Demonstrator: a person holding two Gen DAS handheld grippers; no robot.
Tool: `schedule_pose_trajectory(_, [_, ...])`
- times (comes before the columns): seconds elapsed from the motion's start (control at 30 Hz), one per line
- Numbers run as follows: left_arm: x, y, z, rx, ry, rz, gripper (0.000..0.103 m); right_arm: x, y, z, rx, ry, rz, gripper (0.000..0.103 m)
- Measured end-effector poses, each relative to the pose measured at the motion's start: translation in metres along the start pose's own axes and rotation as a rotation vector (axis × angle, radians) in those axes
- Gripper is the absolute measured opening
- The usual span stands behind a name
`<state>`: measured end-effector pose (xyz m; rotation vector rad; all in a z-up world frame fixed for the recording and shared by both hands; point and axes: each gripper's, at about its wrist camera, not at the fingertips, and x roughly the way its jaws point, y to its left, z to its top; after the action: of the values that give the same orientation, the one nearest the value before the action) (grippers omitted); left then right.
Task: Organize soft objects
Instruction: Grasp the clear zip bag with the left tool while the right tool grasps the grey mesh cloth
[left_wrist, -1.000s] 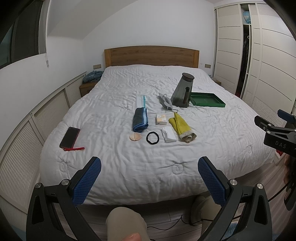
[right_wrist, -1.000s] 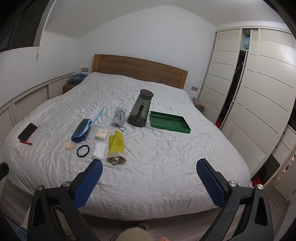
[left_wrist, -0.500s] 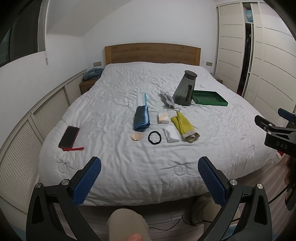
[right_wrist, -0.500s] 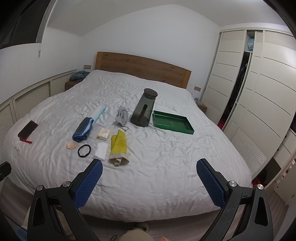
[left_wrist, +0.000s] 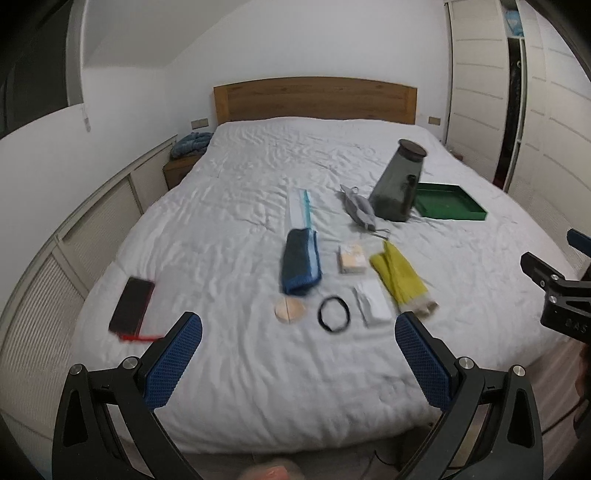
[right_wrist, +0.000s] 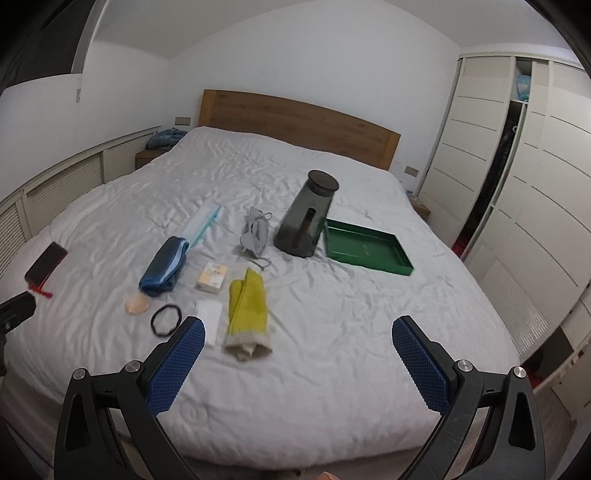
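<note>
Both grippers hang at the foot of the bed, empty and short of anything. The left gripper has its fingers spread wide apart, and the right gripper likewise; nothing sits between either pair. I judge this the approach before a first pick, the wide spread kept so soft cloth can be straddled.

The soft things lie in a loose cluster on the white cover, toward 11 o'clock from the right gripper. The yellow glove lies flat and lengthwise, cuff nearest the foot. Just beside it, at its 9 o'clock, is a white packet, then a black hair tie and a round beige puff. The rolled blue towel sits beyond those, and the grey face mask further up, next to a dark jug.

The green tray lies open at the jug's 3 o'clock, probably the place meant for the soft items. A phone lies well apart at 9 o'clock.
</note>
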<state>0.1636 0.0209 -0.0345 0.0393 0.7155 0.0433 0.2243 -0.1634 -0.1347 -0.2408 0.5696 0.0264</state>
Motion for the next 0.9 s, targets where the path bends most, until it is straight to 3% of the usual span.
schedule_pose_trajectory(0.2, [0.105, 0.003, 0.05, 0.009, 0.074, -0.01, 0.102, 0.103, 0.012, 0.039, 0.008, 0.064, 0.046, 0.103])
schedule_pose_trajectory(0.37, [0.202, 0.004, 0.092, 0.008, 0.129, -0.006, 0.102, 0.222, 0.016, 0.073, 0.031, 0.14, 0.093, 0.103])
schedule_pose_trajectory(0.5, [0.277, 0.001, 0.122, 0.018, 0.135, 0.004, 0.102, 0.308, 0.021, 0.096, 0.038, 0.161, 0.092, 0.103])
schedule_pose_trajectory(0.6, [0.344, 0.0, 0.141, -0.003, 0.183, -0.003, 0.102, 0.382, 0.026, 0.11, 0.028, 0.184, 0.086, 0.103])
schedule_pose_trajectory(0.9, [0.467, 0.003, 0.173, -0.037, 0.348, 0.016, 0.102, 0.517, 0.044, 0.141, 0.056, 0.27, 0.135, 0.103])
